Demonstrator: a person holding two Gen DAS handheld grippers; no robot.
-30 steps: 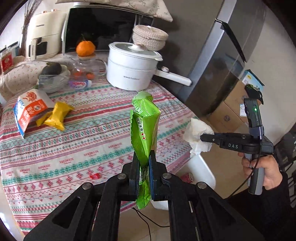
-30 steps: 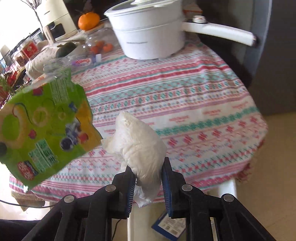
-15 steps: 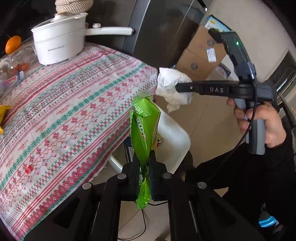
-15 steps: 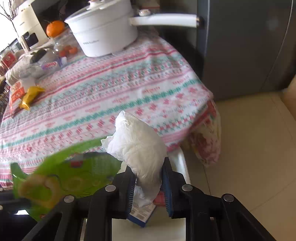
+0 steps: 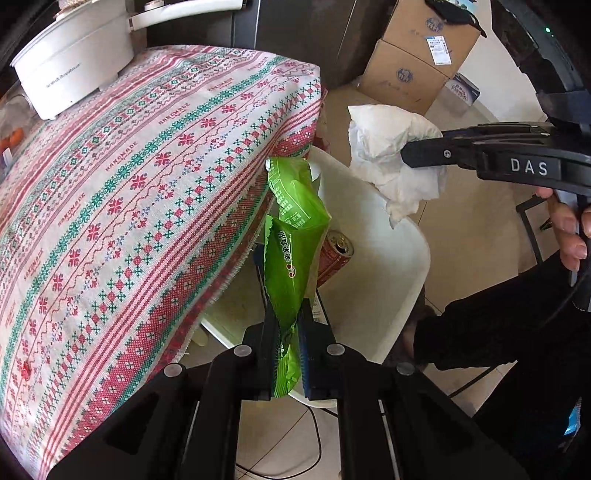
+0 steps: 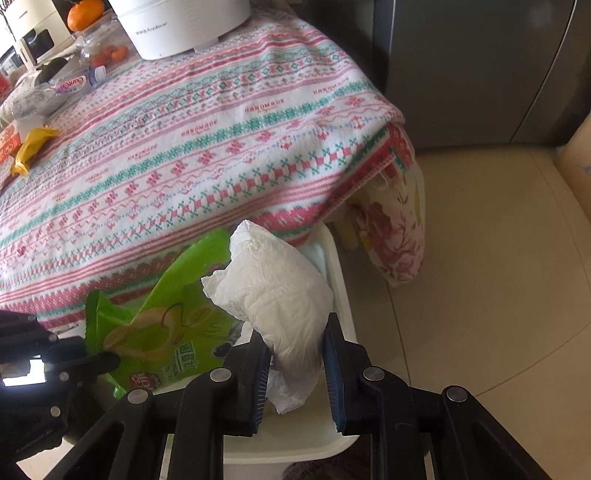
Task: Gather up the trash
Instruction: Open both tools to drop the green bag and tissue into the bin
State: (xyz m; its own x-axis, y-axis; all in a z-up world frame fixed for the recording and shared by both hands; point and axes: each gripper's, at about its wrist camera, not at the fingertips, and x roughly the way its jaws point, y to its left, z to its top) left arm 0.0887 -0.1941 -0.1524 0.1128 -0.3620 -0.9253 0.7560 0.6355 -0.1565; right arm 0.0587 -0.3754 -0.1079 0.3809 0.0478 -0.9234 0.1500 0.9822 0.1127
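My left gripper (image 5: 285,325) is shut on a green snack bag (image 5: 295,236) and holds it upright over the white trash bin (image 5: 399,280) on the floor beside the table. My right gripper (image 6: 295,347) is shut on a crumpled white tissue (image 6: 273,291), also above the bin (image 6: 343,291). The right gripper (image 5: 410,155) with the tissue (image 5: 391,147) shows in the left wrist view, over the bin's far side. The green bag (image 6: 166,332) shows in the right wrist view, left of the tissue. A red can (image 5: 334,254) lies in the bin.
The table with a patterned cloth (image 5: 129,177) holds a white pot (image 5: 74,62), a yellow wrapper (image 6: 31,147), a plastic bottle (image 6: 70,83) and an orange (image 6: 85,13). Cardboard boxes (image 5: 417,59) stand on the floor behind. A floral cloth (image 6: 399,236) hangs at the table corner.
Both grippers have moved off the table edge and down over the white bin, still holding the green bag and the tissue. The bin and the can in it have come into view.
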